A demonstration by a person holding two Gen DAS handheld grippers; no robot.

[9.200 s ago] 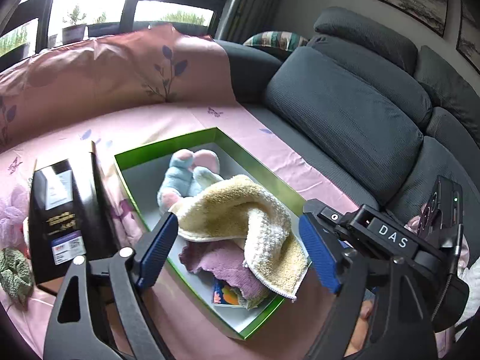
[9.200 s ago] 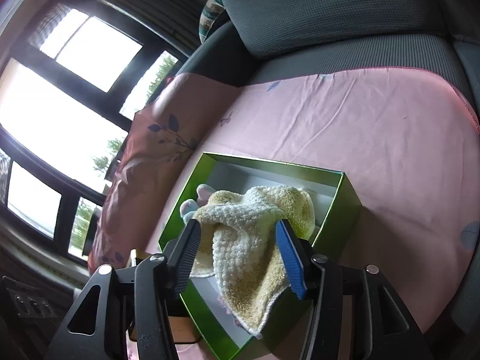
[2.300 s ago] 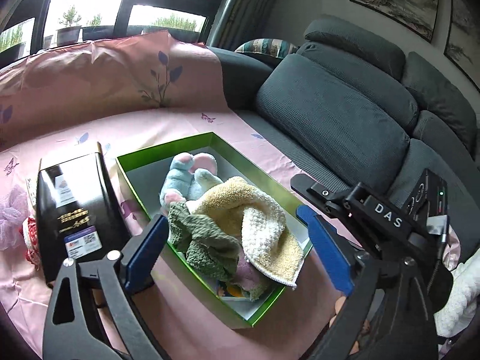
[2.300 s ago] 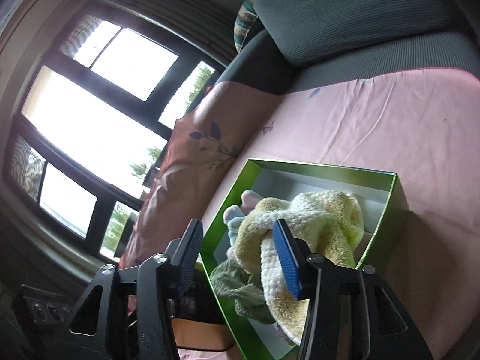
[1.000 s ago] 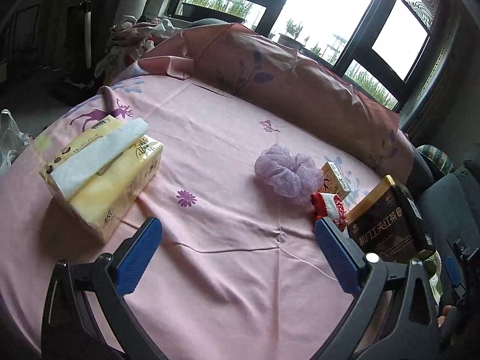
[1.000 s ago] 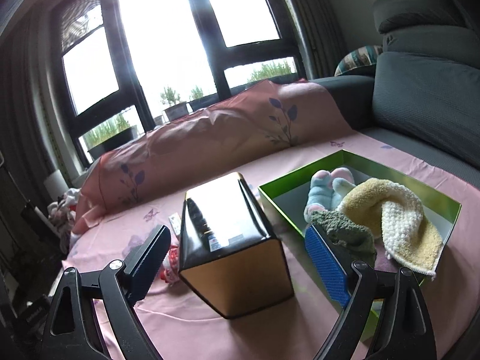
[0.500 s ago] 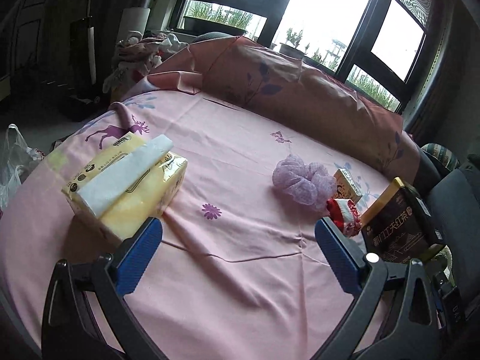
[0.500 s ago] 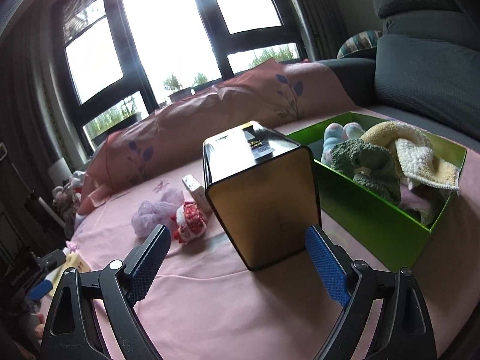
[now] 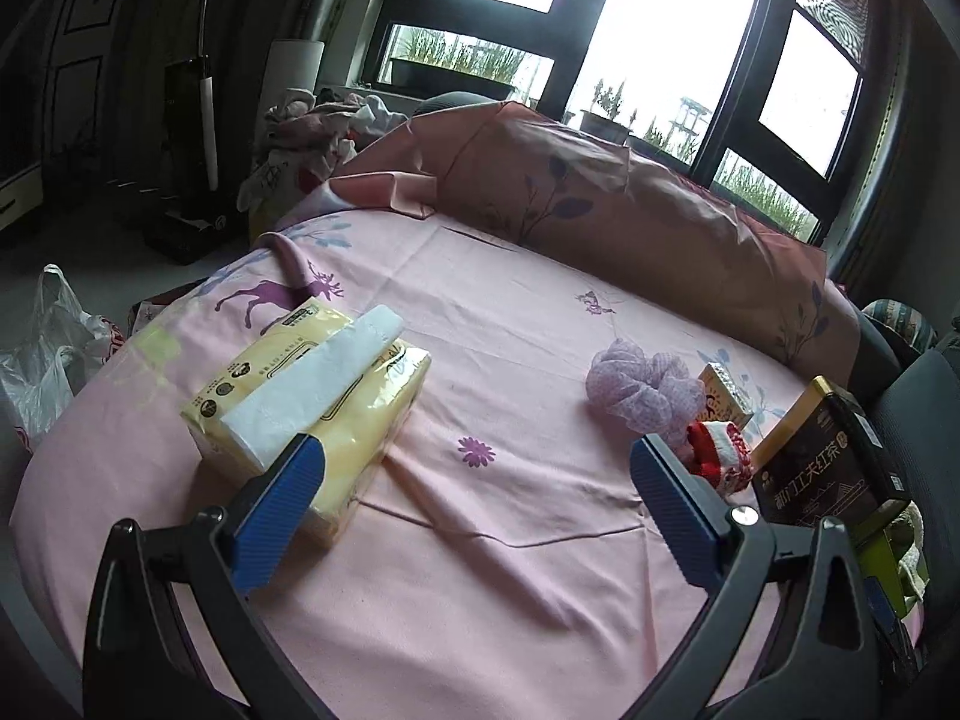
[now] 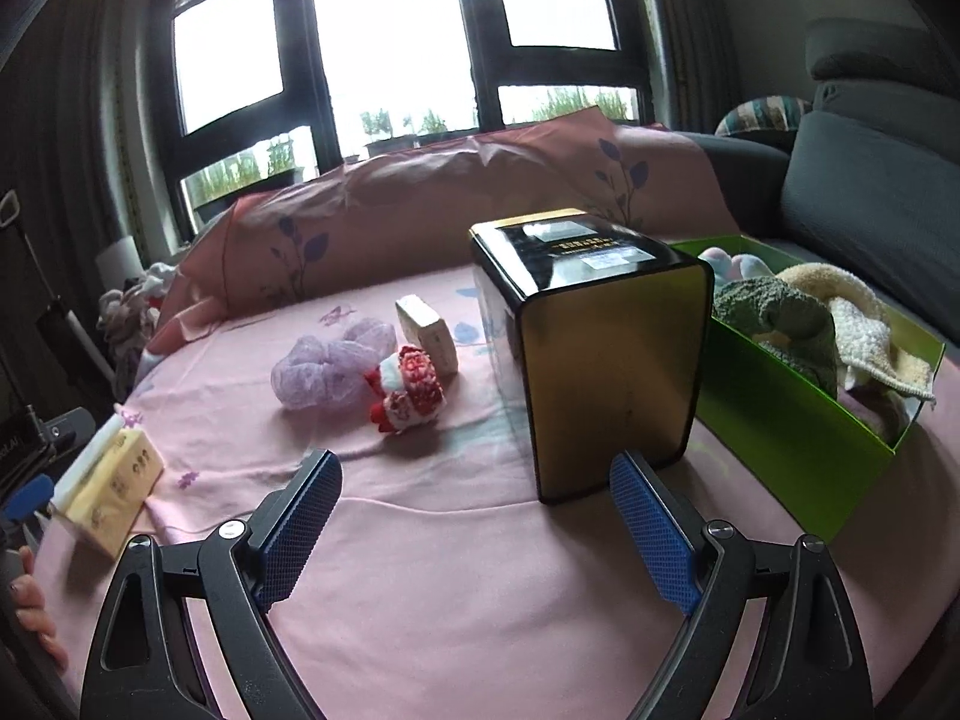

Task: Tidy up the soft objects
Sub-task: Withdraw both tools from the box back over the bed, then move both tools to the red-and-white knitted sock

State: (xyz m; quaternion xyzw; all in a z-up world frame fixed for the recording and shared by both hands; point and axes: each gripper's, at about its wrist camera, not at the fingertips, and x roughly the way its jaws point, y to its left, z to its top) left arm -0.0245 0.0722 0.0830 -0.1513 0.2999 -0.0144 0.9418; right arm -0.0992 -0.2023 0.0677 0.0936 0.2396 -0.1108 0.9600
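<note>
**— Right wrist view first: what do we have of the soft things?**

— We see the lilac mesh puff [image 10: 327, 371] lying on the pink sheet [image 10: 480, 570], and the small red-and-white knitted toy [image 10: 408, 391] touching its right side. Both sit out in the open, well apart from the green box [image 10: 798, 450] at the right. Inside that box we find a green cloth [image 10: 780, 312], a cream towel [image 10: 852, 318] draped toward its near corner, and a pastel plush [image 10: 735, 264] at the far end.

**— And our grippers?**

— Our right gripper [image 10: 474, 525] hangs above the sheet with its blue pads spread wide, nothing between them. Our left gripper [image 9: 477, 510] is the same in its own view: jaws wide apart, empty, over bare sheet.

**— What do we see from the left wrist?**

— The lilac mesh puff [image 9: 642, 387] again, with the red-and-white knitted toy [image 9: 720, 459] just beside it, near the right fingertip.

**— And around them?**

— A small cream carton [image 10: 427, 333] stands just behind the toy. A black-and-gold tin [image 10: 594, 348] stands upright between the toy and the green box, close against the box's side. A yellow tissue pack [image 9: 312, 402] lies by our left fingertip, a white tissue sticking out of its top. Behind everything a pink bolster [image 10: 450, 204] runs along under the windows [image 10: 396, 30].
</note>
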